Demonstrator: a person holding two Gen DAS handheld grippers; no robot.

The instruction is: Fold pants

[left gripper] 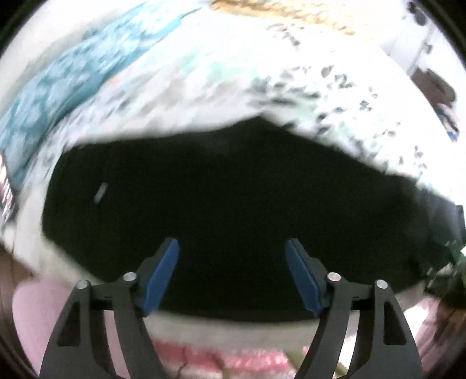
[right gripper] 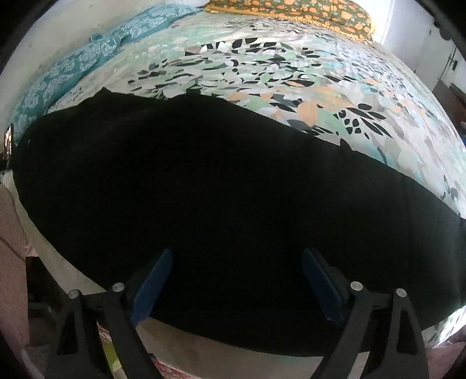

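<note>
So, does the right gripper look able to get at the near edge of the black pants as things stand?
Probably yes. The right gripper hangs open just over the black pants, which lie flat on the floral bedsheet. Nothing sits between its fingers and the fabric's near edge.

Domestic bedroom. Evidence: a bed spread with a printed bedsheet (right gripper: 291, 78) in a leaf pattern of mint, black, grey and orange; a pillow (right gripper: 291, 8) in dark cloth with orange flowers at the head; a teal cloth (right gripper: 72, 70) with a pale floral print along the white wall (right gripper: 43, 43); black pants (right gripper: 204, 189) laid across the sheet.
</note>
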